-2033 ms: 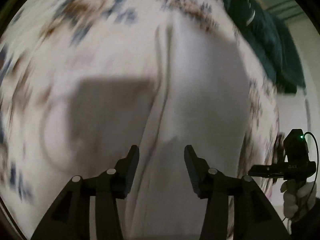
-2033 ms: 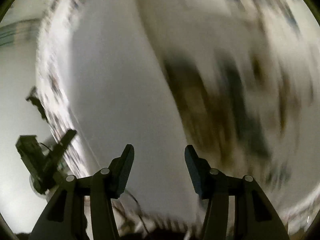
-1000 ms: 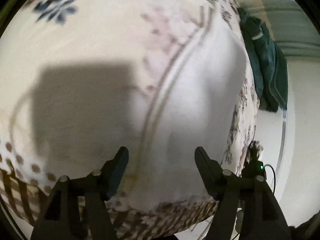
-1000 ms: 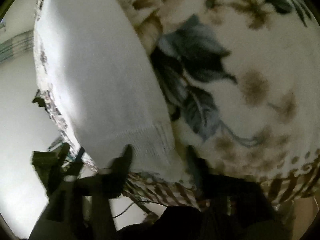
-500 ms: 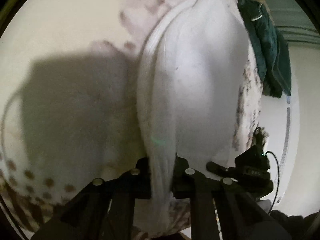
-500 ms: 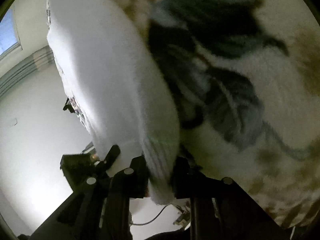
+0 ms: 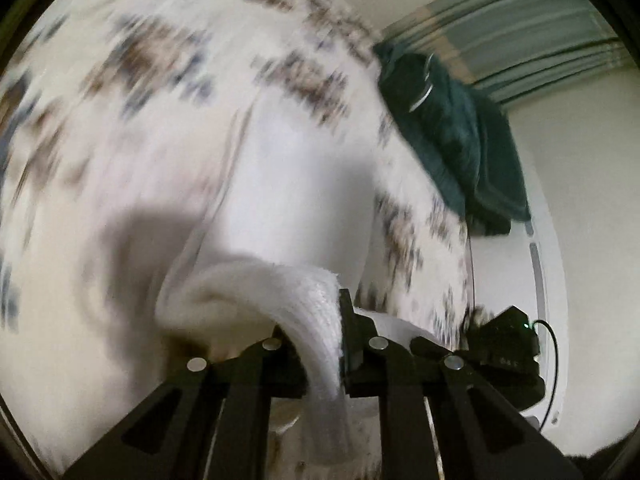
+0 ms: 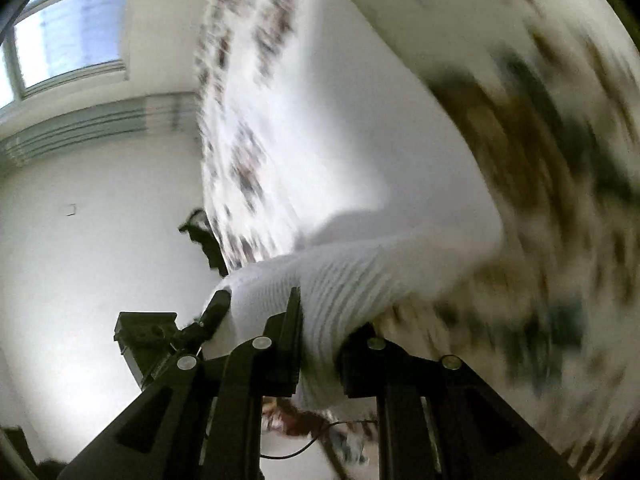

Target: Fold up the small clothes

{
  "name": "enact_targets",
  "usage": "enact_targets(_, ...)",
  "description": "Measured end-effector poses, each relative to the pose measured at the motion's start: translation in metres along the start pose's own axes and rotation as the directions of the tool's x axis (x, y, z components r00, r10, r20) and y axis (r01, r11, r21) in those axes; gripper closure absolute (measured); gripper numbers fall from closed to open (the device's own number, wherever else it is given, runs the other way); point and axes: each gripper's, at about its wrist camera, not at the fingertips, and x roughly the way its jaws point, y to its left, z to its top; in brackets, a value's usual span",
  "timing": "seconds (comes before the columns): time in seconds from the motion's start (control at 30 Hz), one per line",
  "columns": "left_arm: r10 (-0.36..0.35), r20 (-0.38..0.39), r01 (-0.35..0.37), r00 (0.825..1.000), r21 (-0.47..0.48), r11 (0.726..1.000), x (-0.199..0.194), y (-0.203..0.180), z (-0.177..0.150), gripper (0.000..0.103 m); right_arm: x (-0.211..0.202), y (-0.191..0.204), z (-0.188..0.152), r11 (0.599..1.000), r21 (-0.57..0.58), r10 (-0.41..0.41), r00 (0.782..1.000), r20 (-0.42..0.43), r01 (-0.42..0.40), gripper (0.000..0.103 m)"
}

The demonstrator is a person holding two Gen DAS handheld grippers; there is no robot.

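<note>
A white knit garment [image 7: 280, 184] lies on a floral-patterned cloth surface [image 7: 132, 80]. My left gripper [image 7: 320, 332] is shut on the garment's ribbed edge [image 7: 316, 312], which curls up off the surface between the jaws. My right gripper [image 8: 320, 328] is shut on the ribbed hem at the other corner [image 8: 332, 292], also lifted. The garment's body [image 8: 352, 136] stretches away from it over the floral surface [image 8: 540, 160]. The right gripper shows in the left wrist view [image 7: 500, 348], and the left gripper shows in the right wrist view [image 8: 160, 336]. Both views are motion-blurred.
A dark green garment [image 7: 452, 132] lies heaped at the far right edge of the floral surface. White walls and a window [image 8: 60, 32] lie beyond the surface's edge.
Both grippers closed on the white garment's ribbed edge about half a second ago. Since then they have lifted it, so the edge now curls up off the surface.
</note>
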Motion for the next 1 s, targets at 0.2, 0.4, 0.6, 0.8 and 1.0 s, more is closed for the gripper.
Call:
enact_targets(0.2, -0.052, 0.055, 0.050, 0.997, 0.024, 0.998, 0.064, -0.015, 0.109, 0.093, -0.019, 0.027, 0.129, 0.997, -0.077, -0.013, 0.992, 0.122, 0.023, 0.088)
enact_targets(0.4, -0.018, 0.072, 0.023, 0.997, -0.063, 0.998, 0.110, 0.014, 0.177, 0.069, 0.004, 0.029, 0.240, 0.999, -0.036, -0.032, 0.994, 0.105, 0.036, 0.079)
enact_targets(0.6, 0.042, 0.098, -0.029, 0.994, -0.124, 0.992, 0.116, 0.048, 0.191, 0.044, 0.002, 0.013, 0.265, 0.999, -0.045, 0.001, 0.996, 0.093, 0.003, 0.044)
enact_targets(0.8, 0.209, -0.029, -0.204, 0.977, 0.126, 0.971, 0.167, 0.039, 0.198, 0.044, 0.006, 0.006, 0.267, 0.953, -0.179, -0.230, 0.967, 0.106, 0.246, 0.044)
enact_targets(1.0, 0.300, -0.134, -0.260, 0.945, 0.254, 0.932, 0.212, 0.029, 0.191, 0.097, 0.045, 0.016, 0.269, 0.881, -0.309, -0.345, 0.933, 0.099, 0.358, 0.094)
